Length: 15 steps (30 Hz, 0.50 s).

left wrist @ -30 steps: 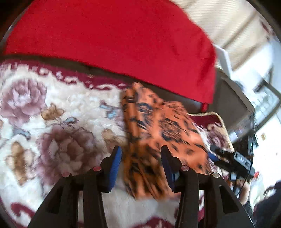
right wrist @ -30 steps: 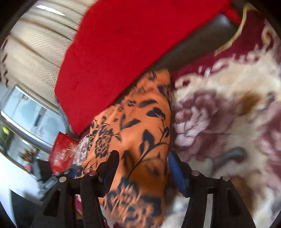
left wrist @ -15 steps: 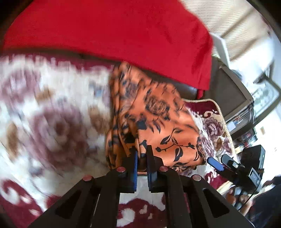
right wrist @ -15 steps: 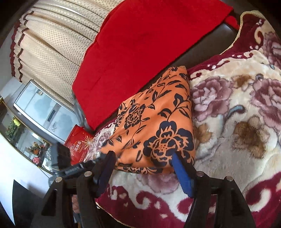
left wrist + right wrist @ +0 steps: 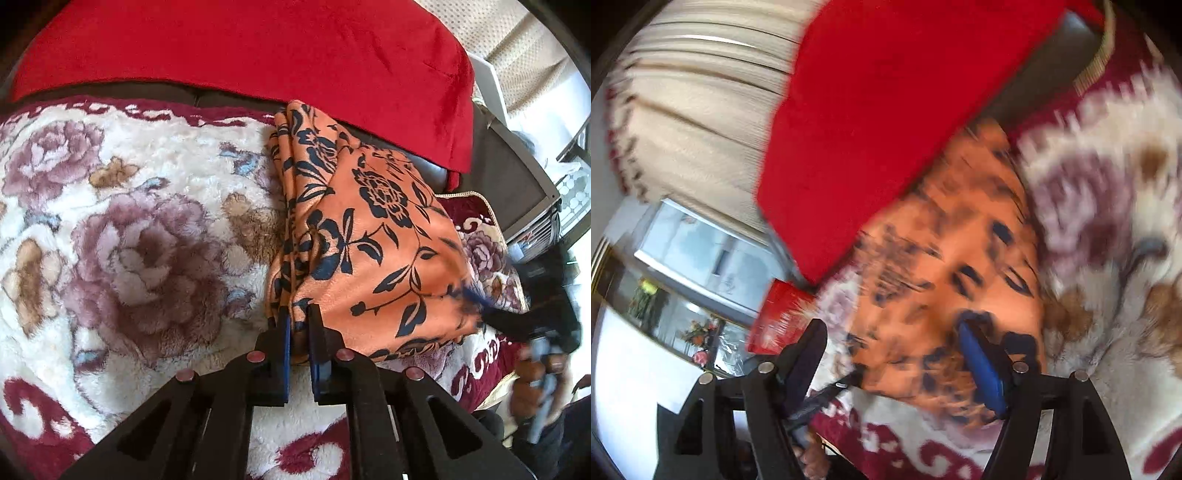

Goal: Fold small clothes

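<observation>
An orange cloth with dark blue flowers [image 5: 369,236] lies folded on the fluffy floral blanket [image 5: 140,236], with its stacked folded edges on its left side. My left gripper [image 5: 298,314] is shut on the cloth's near left corner. In the blurred right wrist view the same cloth [image 5: 945,266] lies ahead. My right gripper [image 5: 892,332] is open at the cloth's near edge, its blue-padded right finger [image 5: 979,362] over the cloth. It holds nothing.
A red blanket [image 5: 258,51] drapes over the dark sofa back behind the cloth. Cream curtains [image 5: 701,92], a window and a red box [image 5: 779,317] stand to the side. The blanket's maroon border [image 5: 306,454] runs along the near edge.
My left gripper closed on the cloth's near left corner and stays shut on it. My right gripper pulled back from the cloth, then swung in toward its near edge, still open.
</observation>
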Tool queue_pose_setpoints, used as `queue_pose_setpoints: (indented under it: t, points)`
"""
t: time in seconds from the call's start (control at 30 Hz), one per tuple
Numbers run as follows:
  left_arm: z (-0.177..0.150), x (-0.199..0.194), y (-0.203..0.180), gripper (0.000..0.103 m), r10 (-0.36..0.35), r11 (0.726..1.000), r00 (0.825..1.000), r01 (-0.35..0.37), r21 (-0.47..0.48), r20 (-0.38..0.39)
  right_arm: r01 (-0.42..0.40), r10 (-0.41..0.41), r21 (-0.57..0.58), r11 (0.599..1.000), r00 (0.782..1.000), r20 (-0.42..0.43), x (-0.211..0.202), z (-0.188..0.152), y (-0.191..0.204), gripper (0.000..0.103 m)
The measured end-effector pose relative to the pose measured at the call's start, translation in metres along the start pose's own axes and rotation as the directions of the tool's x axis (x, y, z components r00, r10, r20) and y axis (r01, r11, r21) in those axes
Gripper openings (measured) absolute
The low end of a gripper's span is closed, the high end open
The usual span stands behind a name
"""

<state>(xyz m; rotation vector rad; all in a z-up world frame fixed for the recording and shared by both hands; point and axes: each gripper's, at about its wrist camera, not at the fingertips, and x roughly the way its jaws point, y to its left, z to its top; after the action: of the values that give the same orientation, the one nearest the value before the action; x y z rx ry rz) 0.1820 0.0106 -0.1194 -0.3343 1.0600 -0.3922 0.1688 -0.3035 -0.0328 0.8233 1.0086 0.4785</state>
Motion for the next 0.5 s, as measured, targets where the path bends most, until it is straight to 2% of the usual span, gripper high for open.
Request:
queue_pose_setpoints:
  t: [0.03,0.1,0.17,0.23,0.3,0.37,0.47,0.5]
  points:
    - [0.001,-0.003,-0.001,0.01,-0.001,1.0,1.0,0.001,-0.001,-0.001,0.005,-0.004,0.035,0.999,1.0,-0.019,0.007,-0.001,-0.009,0.077]
    - [0.005,-0.018,-0.009,0.011,-0.008,1.0,1.0,0.008,0.007,0.015,-0.035,0.034,0.064,0.997,0.999,0.009,0.006,-0.002,-0.017,0.077]
    - [0.009,-0.047,-0.026,0.011,-0.016,0.998,0.996,0.011,0.057,0.092,-0.038,0.037,0.06,0.997,0.999,0.014,0.001,-0.001,-0.014,0.077]
    - [0.017,-0.069,-0.044,0.015,-0.049,0.993,0.985,0.03,0.118,0.164,-0.015,0.015,0.034,0.999,1.0,-0.003,0.002,0.0,-0.01,0.077]
    - [0.031,-0.076,-0.061,0.025,-0.074,0.987,0.98,0.046,0.152,0.187,0.0,0.0,0.015,1.0,1.0,-0.007,0.005,-0.001,-0.008,0.077]
    - [0.042,-0.065,-0.069,0.025,-0.082,0.981,0.982,0.05,0.186,0.173,0.005,-0.005,0.005,1.0,1.0,-0.005,0.005,-0.002,-0.008,0.077]
    - [0.057,-0.021,-0.062,0.025,-0.031,0.988,0.996,0.017,0.153,0.084,0.0,0.0,0.005,1.0,1.0,-0.011,0.003,-0.004,-0.008,0.077]
    - [0.058,-0.005,-0.053,0.025,0.01,0.991,0.999,-0.015,0.133,0.041,-0.001,0.001,0.005,1.0,1.0,-0.015,0.003,-0.003,-0.008,0.077]
